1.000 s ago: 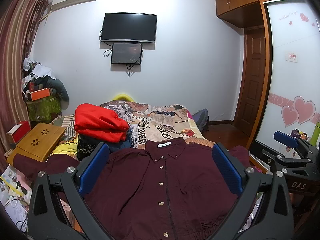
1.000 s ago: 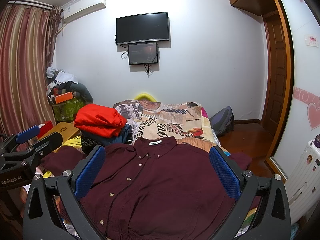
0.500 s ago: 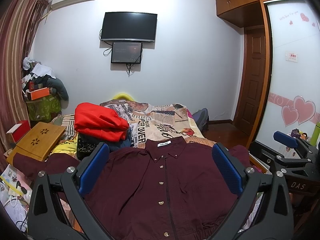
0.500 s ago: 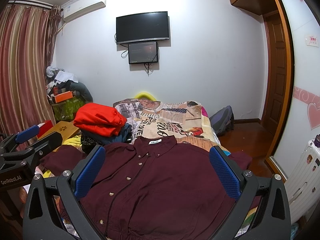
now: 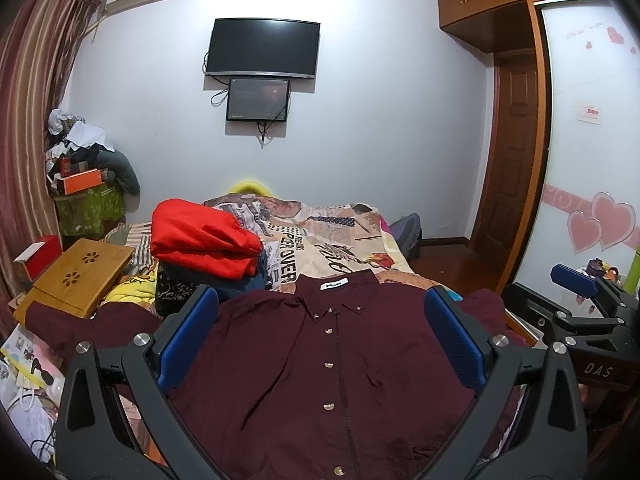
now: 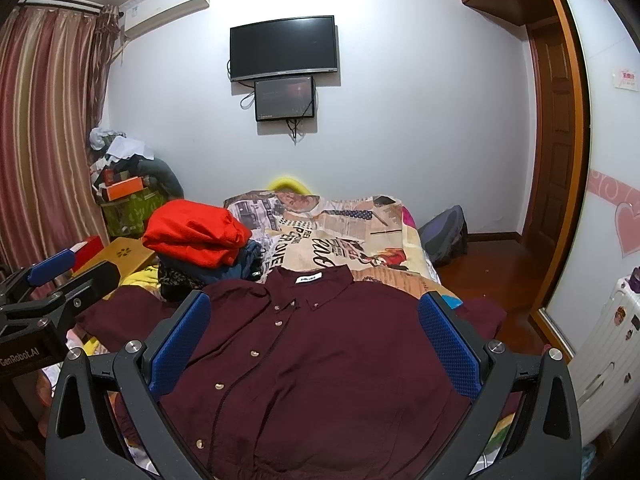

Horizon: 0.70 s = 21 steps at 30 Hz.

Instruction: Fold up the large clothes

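Left tongs point(image 5: 320, 336) spread wide, empty, low in frame | right tongs point(image 6: 314, 338) likewise spread, empty | maroon button-up shirt point(image 5: 320, 364) flat, buttoned, collar away, filling frame centre on bed point(image 5: 340, 240) | red folded clothes point(image 5: 200, 236) stacked mid-left beyond shirt | wall television point(image 5: 262, 48) upper centre.

Side-by-side wrist views, low over the bed point(image 5: 344, 236), facing the far wall.

shirt point(image 5: 320, 380) hem cut off (bottom edge), collar label point(image 5: 333, 286) unreadable
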Motion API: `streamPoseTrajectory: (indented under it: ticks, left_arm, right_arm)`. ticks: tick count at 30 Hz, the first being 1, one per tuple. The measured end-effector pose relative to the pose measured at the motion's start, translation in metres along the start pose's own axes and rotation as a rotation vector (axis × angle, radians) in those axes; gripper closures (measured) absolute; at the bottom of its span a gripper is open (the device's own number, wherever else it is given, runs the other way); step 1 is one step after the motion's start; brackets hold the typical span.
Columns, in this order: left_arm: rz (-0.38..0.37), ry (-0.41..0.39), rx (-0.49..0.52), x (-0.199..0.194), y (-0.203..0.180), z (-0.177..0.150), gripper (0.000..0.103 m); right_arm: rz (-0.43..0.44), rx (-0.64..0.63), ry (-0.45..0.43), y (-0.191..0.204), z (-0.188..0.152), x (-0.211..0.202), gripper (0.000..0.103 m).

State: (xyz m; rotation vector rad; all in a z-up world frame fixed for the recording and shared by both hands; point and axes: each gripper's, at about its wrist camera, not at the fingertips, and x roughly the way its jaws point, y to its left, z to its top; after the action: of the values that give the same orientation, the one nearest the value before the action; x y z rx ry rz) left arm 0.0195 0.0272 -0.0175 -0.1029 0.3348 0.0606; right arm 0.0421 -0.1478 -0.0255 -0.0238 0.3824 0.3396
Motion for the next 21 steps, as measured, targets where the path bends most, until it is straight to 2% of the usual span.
streamPoseTrajectory:
  ticks: [6,10,16,21]
  left_arm:
    - [0.044,0.005,-0.023,0.013,0.018,0.003,0.000]
    - [0.106,0.006,-0.069,0.026,0.046,0.008,0.000]
    - [0.329,0.008,-0.120,0.050,0.107,0.011,0.000]
    - [0.435,0.035,-0.232,0.068,0.178,-0.001,0.000]
  right_arm:
    - [-0.006,-0.005,0.019,-0.001,0.003,0.012,0.000]
    - [-0.010,-0.006,0.030,-0.003,0.007,0.024,0.000]
    - [-0.016,-0.016,0.060,-0.003,0.009,0.044,0.000]
    - [-0.012,-0.020,0.100,-0.002,0.009,0.063,0.000]
